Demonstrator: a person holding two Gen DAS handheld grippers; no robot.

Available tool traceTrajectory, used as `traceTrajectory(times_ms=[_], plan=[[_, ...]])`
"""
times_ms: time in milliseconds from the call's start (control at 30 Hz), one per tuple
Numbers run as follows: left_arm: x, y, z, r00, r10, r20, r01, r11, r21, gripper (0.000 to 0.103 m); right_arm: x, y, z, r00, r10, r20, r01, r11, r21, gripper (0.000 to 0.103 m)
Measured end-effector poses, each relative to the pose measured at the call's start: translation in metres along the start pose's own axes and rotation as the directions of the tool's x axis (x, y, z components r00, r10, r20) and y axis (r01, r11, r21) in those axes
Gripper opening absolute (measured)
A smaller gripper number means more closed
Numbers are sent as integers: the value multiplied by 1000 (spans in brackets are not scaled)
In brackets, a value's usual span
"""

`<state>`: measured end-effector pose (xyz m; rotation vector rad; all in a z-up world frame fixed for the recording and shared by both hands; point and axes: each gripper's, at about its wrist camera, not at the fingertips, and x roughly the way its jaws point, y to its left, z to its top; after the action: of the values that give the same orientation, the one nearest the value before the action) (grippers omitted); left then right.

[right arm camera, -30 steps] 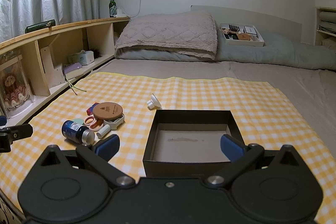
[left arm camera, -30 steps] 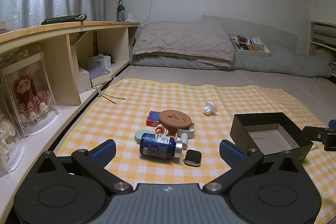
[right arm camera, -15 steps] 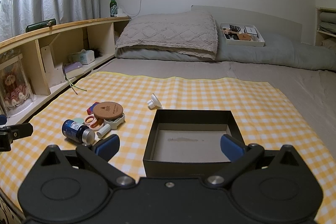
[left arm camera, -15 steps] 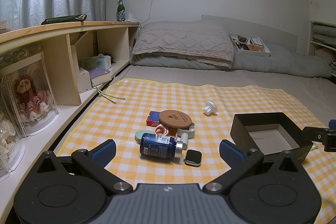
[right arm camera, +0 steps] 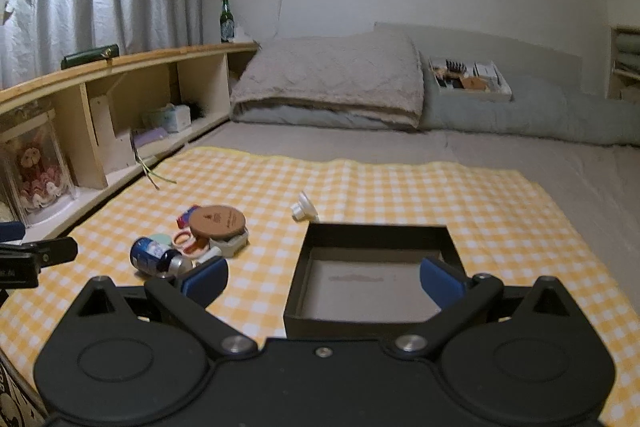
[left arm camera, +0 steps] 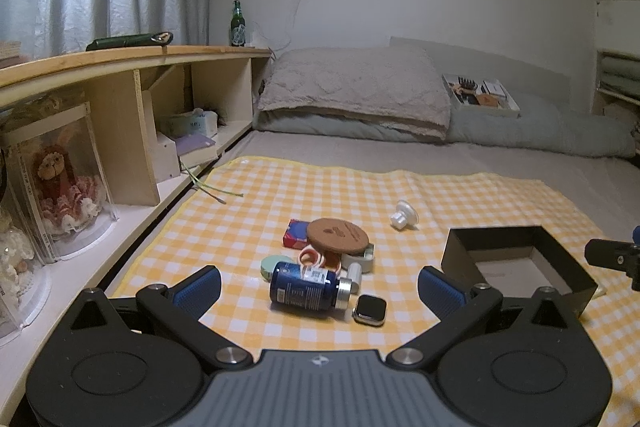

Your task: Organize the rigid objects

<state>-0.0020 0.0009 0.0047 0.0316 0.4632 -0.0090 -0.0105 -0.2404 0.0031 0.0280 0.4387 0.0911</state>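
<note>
Both tools wide apart here: the left gripper [left arm camera: 320, 287] spreads its blue pads with nothing between them, hovering low over the yellow checked cloth [left arm camera: 360, 187]; the right gripper [right arm camera: 323, 277] is just as wide and just as empty, poised at the near edge of the black box [right arm camera: 376, 231], which sits open on the cloth with only its grey floor showing

The clutter waits in a tight heap left of the box; a blue bottle [left arm camera: 304, 287] lies on its side with its silver cap pointing right; a smartwatch [left arm camera: 370, 310] rests flat just beside that cap; behind the bottle come orange-handled scissors [left arm camera: 318, 259], a pale green disc [left arm camera: 274, 263] and a round cork lid [left arm camera: 337, 235] perched atop a small whitish container [left arm camera: 362, 259] (the lid overhangs a red and blue packet [left arm camera: 295, 233] at its left); a white knob-like piece [left arm camera: 404, 215] lies apart, farther up the cloth, near the box's far left corner

Along the left runs a wooden shelf [left arm camera: 120, 55] with a green bottle [left arm camera: 238, 25] standing on top
</note>
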Motion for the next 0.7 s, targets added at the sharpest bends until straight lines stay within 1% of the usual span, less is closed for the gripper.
traceTrajectory(times_ms=[167,267,400,467,533,600,633,700], plan=[[-5,-1,9,999,19,29,-19,1000,-5,103,-12,-4,20,1000,-5,14,5,1000,-11,103],[-9,-1,18,998,13,64,-14,1000,13,103,-19,-14,40,999,-16,31,16,1000,-3,103],[-11,-1,33,996,5,92,-9,999,38,103,-20,-39,69,999,-46,17,44,993,105,103],[-9,-1,42,995,6,96,-10,999,43,103,-20,-52,82,998,-53,32,48,990,131,103],[-5,0,51,995,3,97,-9,998,65,103,-18,-62,94,996,-66,65,59,993,104,103],[1,-1,60,995,-2,99,-6,997,80,103,-14,-71,103,989,-118,84,113,991,71,103],[5,0,65,995,-5,95,-3,997,82,103,-10,-76,107,986,-144,85,139,988,60,103],[14,0,75,996,-4,94,-4,996,84,103,-2,-87,112,985,-160,69,156,986,58,103]])
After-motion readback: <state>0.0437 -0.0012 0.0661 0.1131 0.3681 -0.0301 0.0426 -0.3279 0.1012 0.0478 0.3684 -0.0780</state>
